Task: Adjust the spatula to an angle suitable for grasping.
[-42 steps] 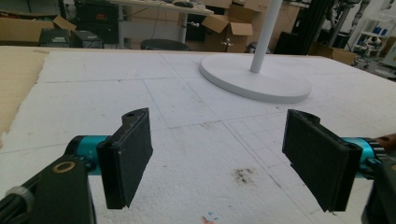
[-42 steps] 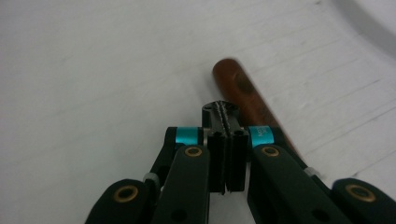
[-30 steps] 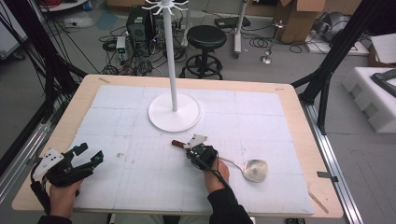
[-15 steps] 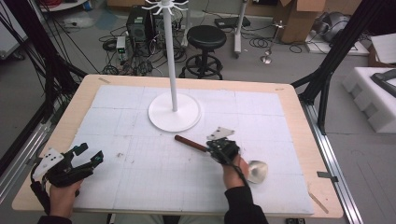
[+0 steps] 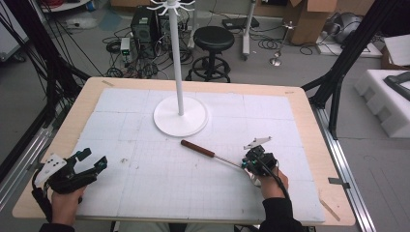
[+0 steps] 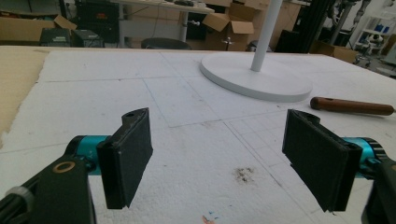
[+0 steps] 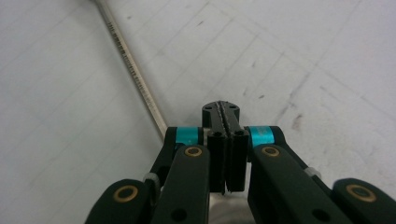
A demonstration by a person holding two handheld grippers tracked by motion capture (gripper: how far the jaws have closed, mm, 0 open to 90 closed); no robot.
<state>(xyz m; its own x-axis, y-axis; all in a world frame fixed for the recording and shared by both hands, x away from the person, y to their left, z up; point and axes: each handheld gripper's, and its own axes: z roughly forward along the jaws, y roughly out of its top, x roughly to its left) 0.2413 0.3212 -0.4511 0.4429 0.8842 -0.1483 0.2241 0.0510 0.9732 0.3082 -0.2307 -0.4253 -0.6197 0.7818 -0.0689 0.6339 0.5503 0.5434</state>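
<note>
The worktop has a pale wooden rim under matt white foam sheets, lightly scuffed and stained. The stand's base looks like smooth white painted metal. The tool has a glossy brown wooden handle and a ridged metal shaft. The left claw pads look like rough black matt material.

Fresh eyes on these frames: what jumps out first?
The tall white pole stand with a round base dominates the white foam-covered table, toward its far middle. In front of it lies a long utensil with a brown wooden handle and thin metal shaft, running diagonally to the right gripper, whose jaws are closed beside the shaft. At the near left corner the left gripper is held wide open, holding nothing.
</note>
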